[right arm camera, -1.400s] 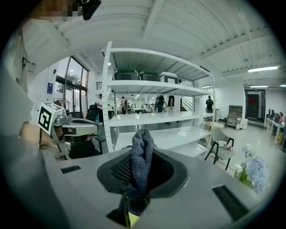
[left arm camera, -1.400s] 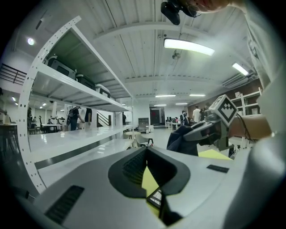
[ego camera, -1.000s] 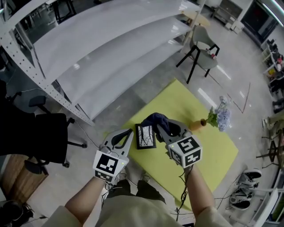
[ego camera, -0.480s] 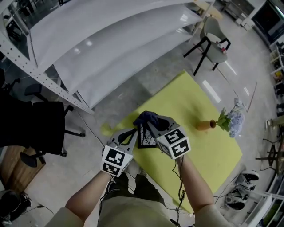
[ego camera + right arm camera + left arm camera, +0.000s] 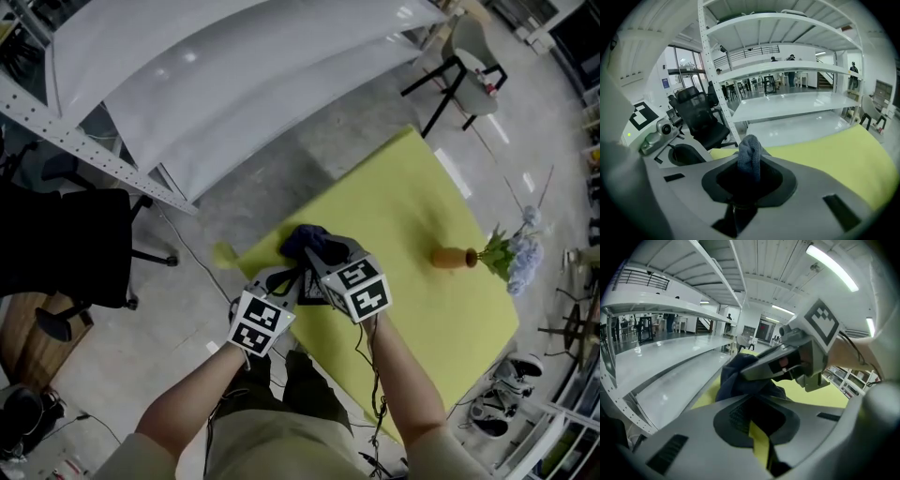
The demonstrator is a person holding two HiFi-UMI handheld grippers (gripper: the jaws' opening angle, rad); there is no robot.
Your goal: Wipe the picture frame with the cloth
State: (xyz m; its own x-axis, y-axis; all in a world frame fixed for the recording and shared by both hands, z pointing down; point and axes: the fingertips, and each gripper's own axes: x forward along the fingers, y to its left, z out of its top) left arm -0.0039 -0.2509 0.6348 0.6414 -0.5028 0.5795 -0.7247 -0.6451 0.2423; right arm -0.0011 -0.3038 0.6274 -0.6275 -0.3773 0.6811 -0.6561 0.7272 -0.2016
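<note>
Open lab hall, white metal shelving (image 5: 234,84), office chair (image 5: 70,246), strip lights (image 5: 832,266)

vase (image 5: 450,256) on yellow table (image 5: 403,202)

The yellow surface (image 5: 412,206) is open across its middle and far end, save a vase of flowers (image 5: 487,255) (near the right edge). White shelving (image 5: 234,84) and a black office chair (image 5: 66,244) hem the left. The left gripper (image 5: 284,279), picture frame (image 5: 314,289), cloth (image 5: 305,242) and right gripper (image 5: 323,255) crowd the near corner.
</note>
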